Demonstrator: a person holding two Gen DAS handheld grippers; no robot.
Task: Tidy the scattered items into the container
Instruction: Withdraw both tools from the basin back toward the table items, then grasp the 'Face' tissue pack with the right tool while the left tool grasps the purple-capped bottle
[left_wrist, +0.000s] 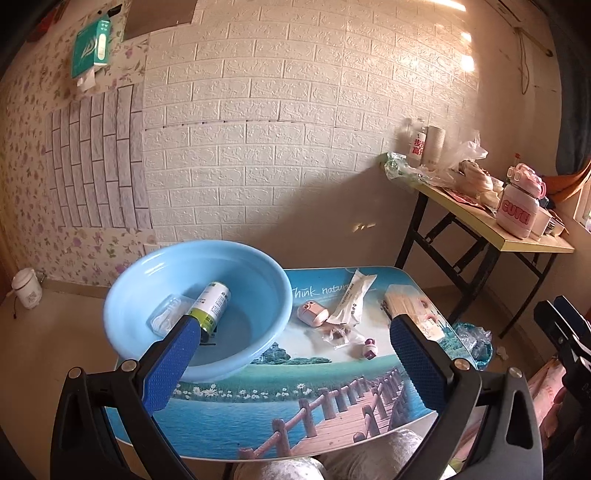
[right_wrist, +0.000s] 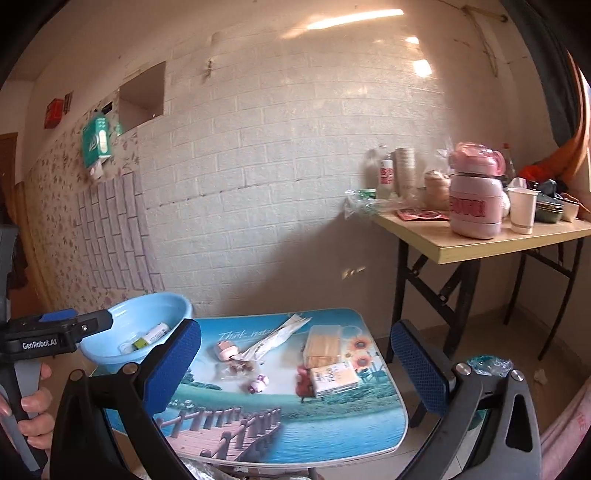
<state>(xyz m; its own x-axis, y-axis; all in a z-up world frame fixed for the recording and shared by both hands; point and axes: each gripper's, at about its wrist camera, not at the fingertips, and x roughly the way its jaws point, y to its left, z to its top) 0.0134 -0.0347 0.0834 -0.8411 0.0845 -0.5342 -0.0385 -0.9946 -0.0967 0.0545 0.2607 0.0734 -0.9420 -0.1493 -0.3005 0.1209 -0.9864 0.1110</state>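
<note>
Both our grippers hang above the near edge of the small printed table (left_wrist: 332, 387), and both are spread wide with nothing between the blue pads. The left gripper (left_wrist: 295, 347) faces the blue basin (left_wrist: 122, 295), which sits on the table's far left corner with its rim overhanging the left edge. Inside the basin lie a green-and-white tube (left_wrist: 212, 304) and a clear plastic packet (left_wrist: 166, 315), touching each other near the middle.

To the right of the basin, the loose things lie close together: a pink case (left_wrist: 312, 312), a long white wrapper (left_wrist: 351, 299), a clear snack packet (left_wrist: 338, 334) and a small purple-capped bottle (left_wrist: 369, 349). The box of sticks (left_wrist: 413, 310) lies near the right edge, partly behind our left gripper's right pad. The near half of the table is bare picture surface.

From the right gripper (right_wrist: 295, 369) we see what the left wrist view hides: the box (right_wrist: 325, 350) shows whole, with a yellow label card at its near end and a red item (right_wrist: 303, 380) just beside it. This view also catches the left gripper (right_wrist: 59, 332) from the side, level with the basin's (right_wrist: 155, 306) rim, held in our left hand (right_wrist: 33, 417). A folding table (right_wrist: 480, 243) stands to the right, well apart.
</note>
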